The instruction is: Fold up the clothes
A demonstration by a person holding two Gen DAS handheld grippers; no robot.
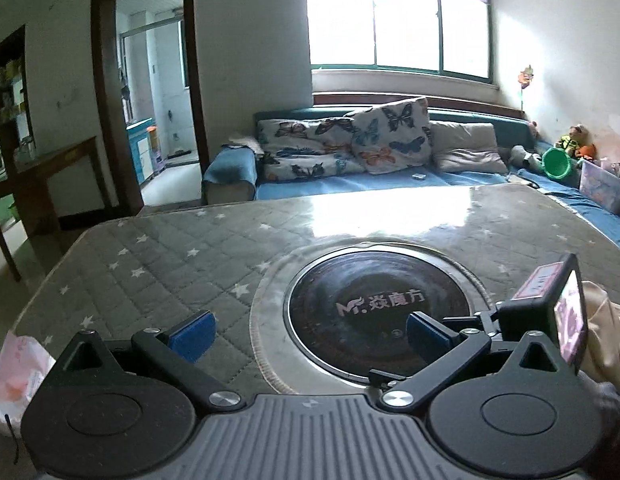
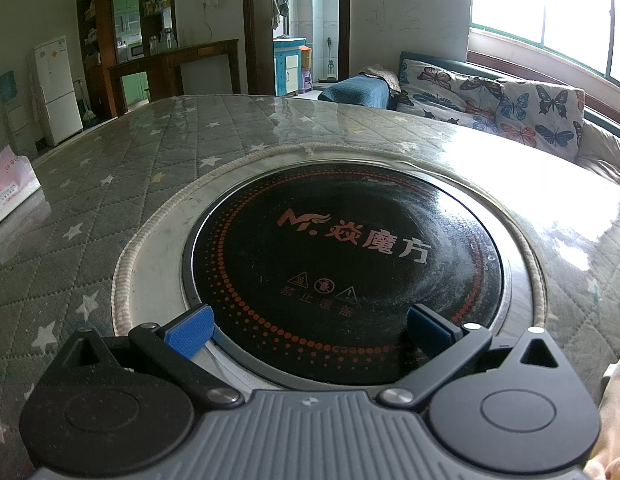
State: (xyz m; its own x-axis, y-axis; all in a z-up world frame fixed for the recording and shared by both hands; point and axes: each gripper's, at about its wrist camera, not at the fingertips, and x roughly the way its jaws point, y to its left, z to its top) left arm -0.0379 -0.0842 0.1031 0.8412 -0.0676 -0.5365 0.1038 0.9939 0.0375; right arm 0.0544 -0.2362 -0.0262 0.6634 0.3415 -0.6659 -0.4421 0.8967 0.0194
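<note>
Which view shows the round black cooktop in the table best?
The right wrist view: the cooktop fills the middle, with its logo, dotted rings and warning signs readable. In the left wrist view the cooktop is smaller and darker, and partly hidden behind the right claw and the left claw.

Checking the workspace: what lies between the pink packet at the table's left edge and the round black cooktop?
Only bare star-print table cover lies between the pink packet and the cooktop, seen clearest in the right wrist view.

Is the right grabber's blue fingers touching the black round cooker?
Cannot tell. In the right wrist view the open right gripper sits over the black cooker, but looking along the blue fingers hides any gap or contact underneath.
</note>
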